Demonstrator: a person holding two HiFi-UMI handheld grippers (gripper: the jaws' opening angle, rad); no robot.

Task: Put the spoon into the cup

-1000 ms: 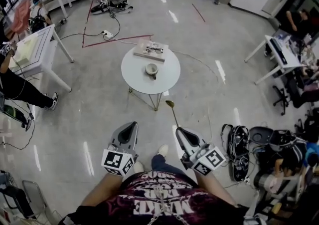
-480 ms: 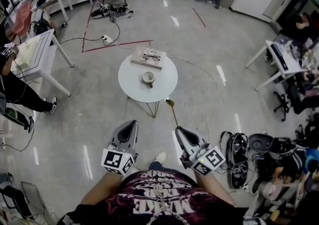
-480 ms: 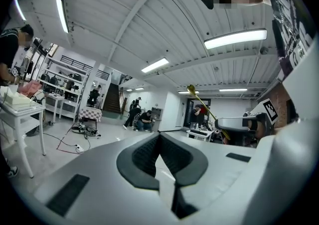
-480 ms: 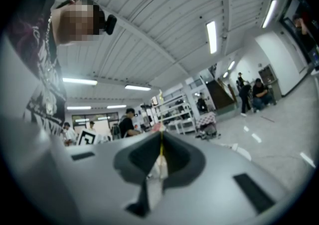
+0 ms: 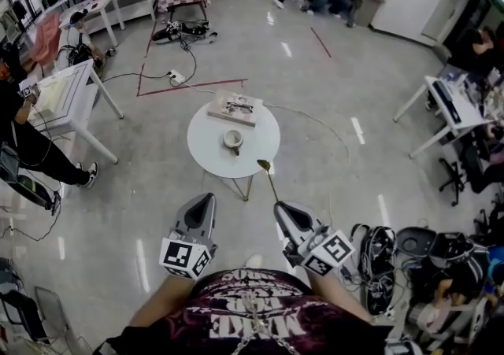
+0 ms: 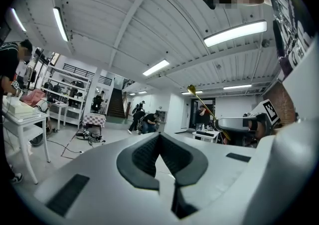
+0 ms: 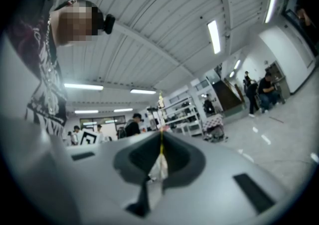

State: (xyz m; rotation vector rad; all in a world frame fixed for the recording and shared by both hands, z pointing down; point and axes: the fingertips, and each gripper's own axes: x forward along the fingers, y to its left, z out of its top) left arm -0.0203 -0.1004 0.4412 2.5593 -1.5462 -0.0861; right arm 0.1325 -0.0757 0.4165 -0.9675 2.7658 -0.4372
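Floor (image 5: 157, 188), grey and glossy, is seen between the grippers and a round white table (image 5: 260, 149), where the cup (image 5: 232, 138) is stood near a flat book-like thing (image 5: 224, 115). The spoon (image 5: 269, 179) is clamped by its handle in the right gripper (image 5: 281, 209), bowl towards the table, well apart from the cup. The left gripper (image 5: 206, 198) is closed on nothing. Cables (image 5: 183, 31), a desk (image 5: 67, 90) and bags (image 5: 409, 247) are ranged around. The handle's end is hidden by the jaws; the cup's inside cannot be made out.
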